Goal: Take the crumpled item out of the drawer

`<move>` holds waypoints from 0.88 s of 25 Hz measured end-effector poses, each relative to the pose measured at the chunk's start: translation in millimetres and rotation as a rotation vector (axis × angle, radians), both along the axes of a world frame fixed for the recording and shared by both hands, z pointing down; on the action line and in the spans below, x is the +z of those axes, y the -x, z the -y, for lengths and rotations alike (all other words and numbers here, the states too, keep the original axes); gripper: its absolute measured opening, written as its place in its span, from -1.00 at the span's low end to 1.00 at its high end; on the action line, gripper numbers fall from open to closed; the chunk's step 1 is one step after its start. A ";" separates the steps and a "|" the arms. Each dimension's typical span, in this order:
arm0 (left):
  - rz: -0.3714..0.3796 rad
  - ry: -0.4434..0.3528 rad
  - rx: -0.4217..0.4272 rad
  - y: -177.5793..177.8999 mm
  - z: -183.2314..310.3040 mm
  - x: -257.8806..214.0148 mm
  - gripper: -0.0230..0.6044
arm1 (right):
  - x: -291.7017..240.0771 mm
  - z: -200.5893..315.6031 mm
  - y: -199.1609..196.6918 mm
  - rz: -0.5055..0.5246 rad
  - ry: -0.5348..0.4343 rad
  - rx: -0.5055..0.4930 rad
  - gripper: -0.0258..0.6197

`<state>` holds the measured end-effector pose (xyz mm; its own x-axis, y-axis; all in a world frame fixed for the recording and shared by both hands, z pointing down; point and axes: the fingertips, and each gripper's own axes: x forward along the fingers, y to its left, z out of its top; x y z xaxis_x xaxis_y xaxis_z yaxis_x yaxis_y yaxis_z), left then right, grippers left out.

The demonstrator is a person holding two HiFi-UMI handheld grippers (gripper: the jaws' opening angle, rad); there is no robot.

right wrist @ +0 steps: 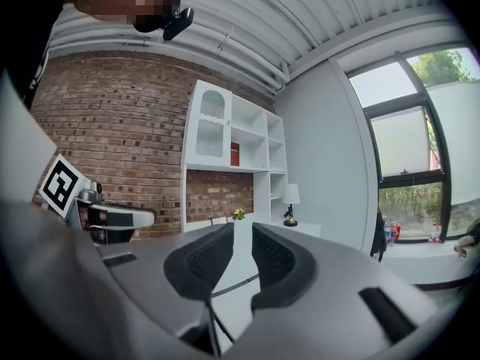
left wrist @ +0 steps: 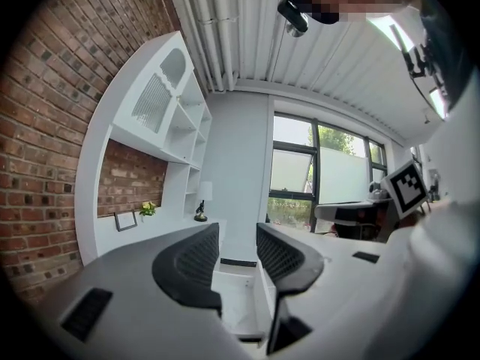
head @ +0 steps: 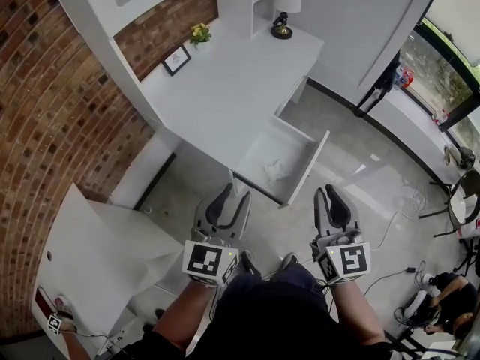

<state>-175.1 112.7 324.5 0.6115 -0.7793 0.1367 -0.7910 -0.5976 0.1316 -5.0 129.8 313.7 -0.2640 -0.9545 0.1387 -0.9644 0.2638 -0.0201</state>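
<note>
Nearest me, left claw [head: 234, 195] stands spread, empty; right claw [head: 328, 194] is narrowly parted, empty. I see the crumpled white item [head: 275, 171] lying inside the open drawer [head: 316, 156], under the tabletop [head: 225, 81].

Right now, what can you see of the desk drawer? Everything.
The drawer is a shallow white box, seemingly painted wood, pulled far out of the white desk and standing open. A flat front panel closes its outer end; no handle shows. A pale crumpled item lies on its bottom near the middle, and the rest of the inside looks bare.
</note>
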 end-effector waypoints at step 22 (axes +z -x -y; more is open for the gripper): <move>0.155 0.112 0.068 -70.2 70.3 61.3 -0.49 | 37.0 90.9 -55.7 0.099 0.016 -0.020 -0.73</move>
